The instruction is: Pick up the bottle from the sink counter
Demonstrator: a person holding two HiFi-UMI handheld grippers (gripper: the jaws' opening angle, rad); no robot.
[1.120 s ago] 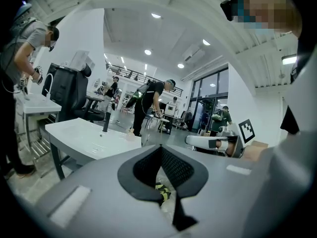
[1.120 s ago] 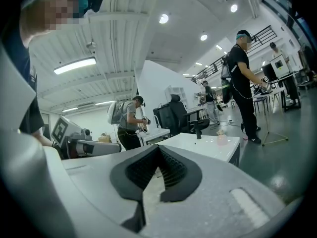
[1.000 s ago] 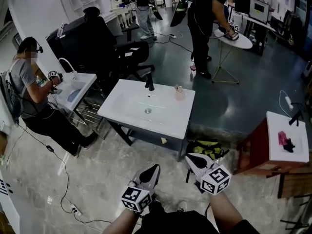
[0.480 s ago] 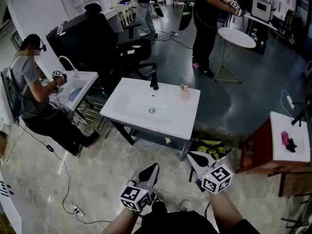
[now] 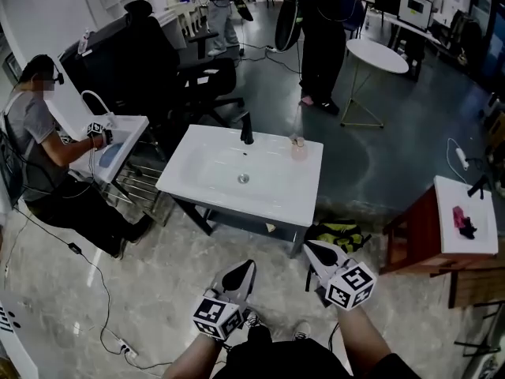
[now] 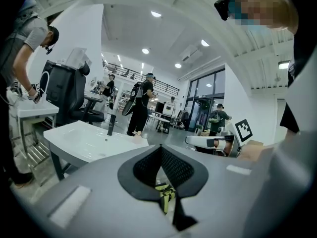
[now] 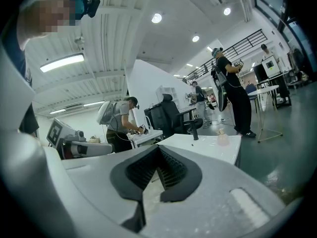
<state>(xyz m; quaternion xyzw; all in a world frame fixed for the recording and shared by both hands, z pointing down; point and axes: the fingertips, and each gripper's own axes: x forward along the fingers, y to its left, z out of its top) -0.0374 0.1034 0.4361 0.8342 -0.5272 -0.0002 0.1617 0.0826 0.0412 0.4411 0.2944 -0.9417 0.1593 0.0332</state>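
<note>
**Both grippers closed and empty, bottle still far ahead on the sink counter**

The bottle (image 5: 298, 148) is small and pale, so its details cannot be read. It stands upright near the back right corner of the white sink counter (image 5: 272, 200), to the right of the dark faucet (image 5: 247, 129). The holder's forearms are cut off by the lower edge of the head view.

The left gripper (image 5: 251, 265) and the right gripper (image 5: 308, 246) are held side by side in front of the body. Both point nearly level toward the counter and are well apart from it. In each gripper view the fingers are pressed together at the tips, with nothing between them.

Compared with one second ago, the counter looks a little larger and lower in the head view. The grippers keep the same pose.
</note>
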